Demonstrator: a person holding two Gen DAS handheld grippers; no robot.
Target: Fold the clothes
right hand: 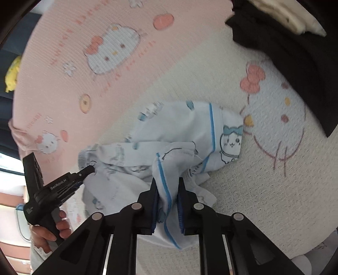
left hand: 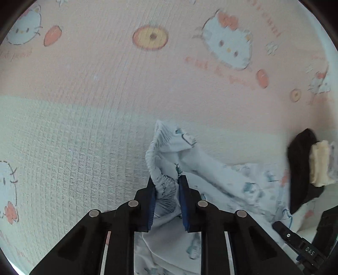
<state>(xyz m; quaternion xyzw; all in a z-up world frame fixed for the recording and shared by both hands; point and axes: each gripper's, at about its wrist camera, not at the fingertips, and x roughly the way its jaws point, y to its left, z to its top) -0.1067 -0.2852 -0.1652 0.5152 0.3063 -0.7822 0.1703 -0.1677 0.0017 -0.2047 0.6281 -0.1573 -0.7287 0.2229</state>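
A small white garment (right hand: 181, 135), printed with little blue cartoon figures and trimmed with blue piping, was seen lying crumpled on a pink and cream blanket (right hand: 118, 88) patterned with cat faces and bows. The left claw (left hand: 166, 184) was pressed together on the gathered elastic edge of the garment, which was bunched between its blue pads (left hand: 184, 190) and lifted into a peak above the blanket. The right claw (right hand: 168, 186) was likewise pinched on a fold of the same garment, with a line of blue piping running down between its pads. In the right wrist view the left claw was also seen at the lower left, its tip touching the garment's gathered edge, with a hand (right hand: 52, 228) wrapped around its handle. A pile of dark cloth (right hand: 295, 55) with a cream item (right hand: 295, 19) on top was seen at the far side of the blanket, well apart from the garment. A yellow object (right hand: 12, 74) was visible beyond the blanket's edge.
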